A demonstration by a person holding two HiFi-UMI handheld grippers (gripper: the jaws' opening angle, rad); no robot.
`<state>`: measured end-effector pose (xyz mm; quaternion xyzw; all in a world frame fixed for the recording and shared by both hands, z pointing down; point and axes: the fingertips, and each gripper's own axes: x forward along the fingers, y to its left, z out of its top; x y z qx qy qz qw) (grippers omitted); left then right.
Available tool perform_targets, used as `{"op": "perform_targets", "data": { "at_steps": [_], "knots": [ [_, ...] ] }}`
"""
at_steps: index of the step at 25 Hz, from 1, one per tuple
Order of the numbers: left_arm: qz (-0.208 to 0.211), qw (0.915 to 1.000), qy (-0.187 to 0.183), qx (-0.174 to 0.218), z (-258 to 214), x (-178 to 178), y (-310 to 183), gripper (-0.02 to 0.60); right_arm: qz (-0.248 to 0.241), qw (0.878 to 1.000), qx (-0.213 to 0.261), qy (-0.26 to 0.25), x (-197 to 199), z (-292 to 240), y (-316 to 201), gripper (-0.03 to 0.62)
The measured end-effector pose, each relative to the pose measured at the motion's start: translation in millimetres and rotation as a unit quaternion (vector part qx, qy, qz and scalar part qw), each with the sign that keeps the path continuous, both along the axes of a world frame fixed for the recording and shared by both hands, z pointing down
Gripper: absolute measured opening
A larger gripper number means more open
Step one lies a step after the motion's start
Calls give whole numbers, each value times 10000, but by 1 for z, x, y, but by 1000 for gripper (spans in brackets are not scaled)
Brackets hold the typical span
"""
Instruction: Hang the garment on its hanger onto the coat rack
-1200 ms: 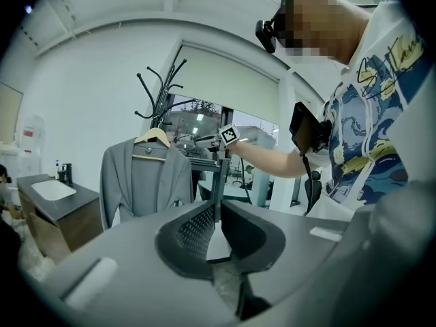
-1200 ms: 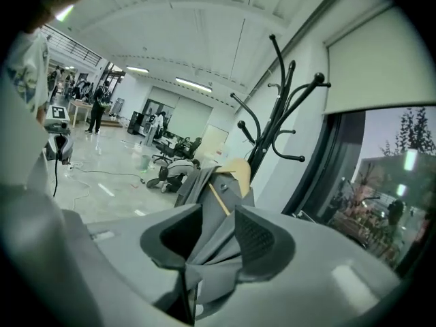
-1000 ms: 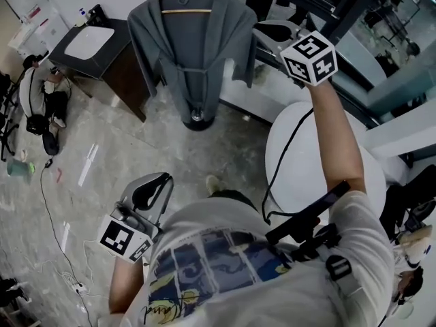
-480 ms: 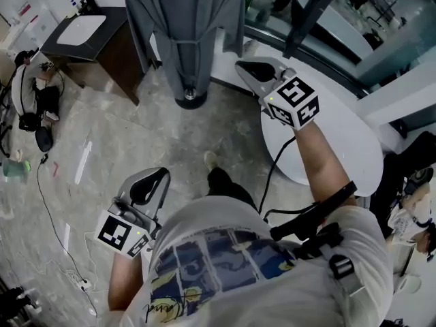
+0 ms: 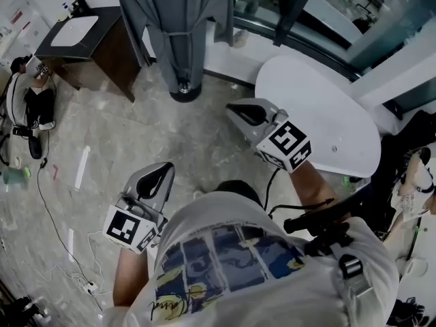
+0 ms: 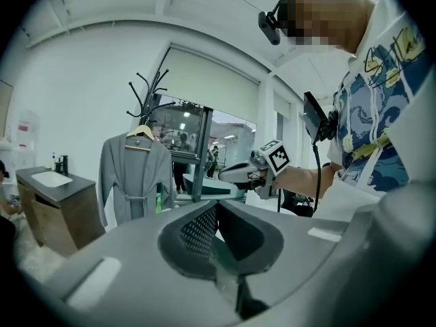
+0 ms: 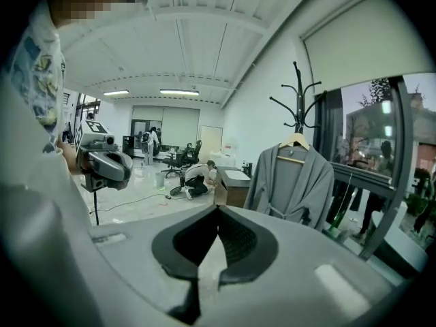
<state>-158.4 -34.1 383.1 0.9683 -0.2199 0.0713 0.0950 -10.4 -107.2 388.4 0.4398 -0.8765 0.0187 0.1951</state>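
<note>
One grey garment [image 5: 178,19] on one wooden hanger [image 7: 294,144], hung from one coat rack [image 7: 298,97] at the far side. Two grippers, left gripper [image 5: 160,174] and right gripper [image 5: 236,112]: both clenched tip to tip, gripping nothing, touching nothing. Garment far ahead, well apart from both, left of one white round table [image 5: 327,114].

Garment [image 5: 178,19]: grey robe, belt tied, hanging straight on wooden hanger [image 7: 298,142].
Coat rack [image 7: 297,90]: black, upright, holding the hanger; well ahead of left tool [image 5: 162,171] and right tool [image 5: 234,107].
</note>
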Motion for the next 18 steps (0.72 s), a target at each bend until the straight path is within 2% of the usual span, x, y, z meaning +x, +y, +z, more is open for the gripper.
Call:
{"op": "perform_targets", "data": {
  "at_steps": [8,18],
  "knots": [
    [62,9999,-59,-118,7,27,23,3,-295,9995,-102,-25,-9,11,55,3],
    [268,9993,-211,-159,7,88,82,3,-477,9988,-75,3,26,12,127,3]
  ]
}}
